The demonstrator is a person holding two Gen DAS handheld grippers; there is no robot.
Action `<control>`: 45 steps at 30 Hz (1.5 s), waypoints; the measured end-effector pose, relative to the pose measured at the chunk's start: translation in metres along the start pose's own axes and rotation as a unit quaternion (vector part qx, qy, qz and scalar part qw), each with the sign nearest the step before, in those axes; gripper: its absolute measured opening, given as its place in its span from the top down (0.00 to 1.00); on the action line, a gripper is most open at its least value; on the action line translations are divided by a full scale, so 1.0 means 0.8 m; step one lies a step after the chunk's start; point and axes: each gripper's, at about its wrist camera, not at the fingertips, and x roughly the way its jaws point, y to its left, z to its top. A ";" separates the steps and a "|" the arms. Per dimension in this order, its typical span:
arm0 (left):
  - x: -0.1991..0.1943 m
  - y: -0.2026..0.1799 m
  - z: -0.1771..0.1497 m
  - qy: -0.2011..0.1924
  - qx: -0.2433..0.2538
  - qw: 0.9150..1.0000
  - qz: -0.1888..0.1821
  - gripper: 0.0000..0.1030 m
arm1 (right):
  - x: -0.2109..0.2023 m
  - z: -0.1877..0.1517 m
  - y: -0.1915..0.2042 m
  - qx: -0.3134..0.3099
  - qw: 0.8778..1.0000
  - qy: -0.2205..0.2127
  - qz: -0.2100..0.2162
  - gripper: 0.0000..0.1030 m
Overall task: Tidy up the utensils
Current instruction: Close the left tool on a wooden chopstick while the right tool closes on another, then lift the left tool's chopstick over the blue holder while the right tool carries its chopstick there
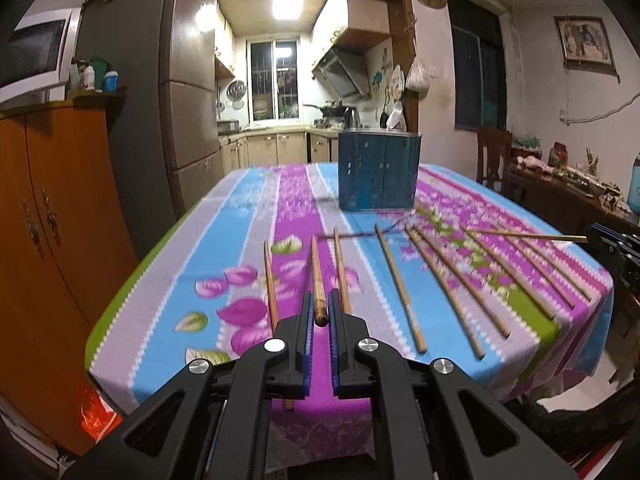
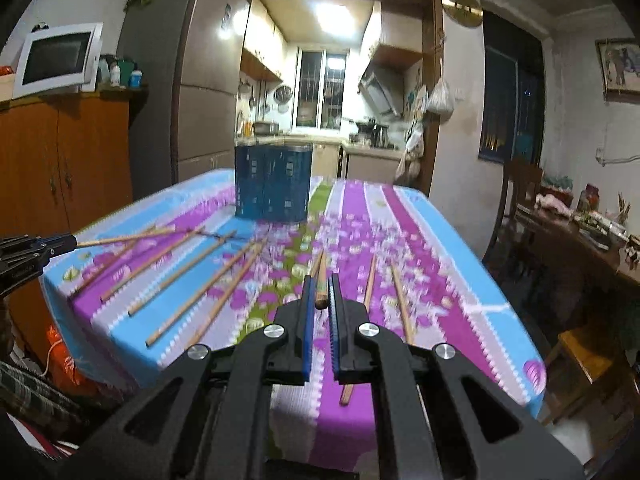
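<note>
Several wooden chopsticks lie in a row on the flowered tablecloth (image 1: 240,216). My left gripper (image 1: 320,304) is shut on one chopstick (image 1: 318,276), held above the cloth. It also shows in the right wrist view (image 2: 60,245), with its chopstick (image 2: 132,237) pointing right. My right gripper (image 2: 320,292) is shut on another chopstick (image 2: 321,280). It shows at the right edge of the left wrist view (image 1: 596,236), its chopstick (image 1: 528,234) pointing left. A blue slotted utensil holder (image 1: 378,170) (image 2: 274,182) stands upright at the table's far side.
A wooden cabinet (image 1: 52,220) stands left of the table, with a fridge (image 1: 160,80) behind it. A wooden chair (image 2: 520,196) and a cluttered side table (image 2: 592,232) are to the right. The kitchen lies beyond the doorway.
</note>
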 end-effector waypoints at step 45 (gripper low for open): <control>-0.032 0.013 0.174 -0.107 0.023 0.994 -0.025 0.92 | 0.009 0.156 -0.055 0.006 0.994 -0.092 0.063 0.95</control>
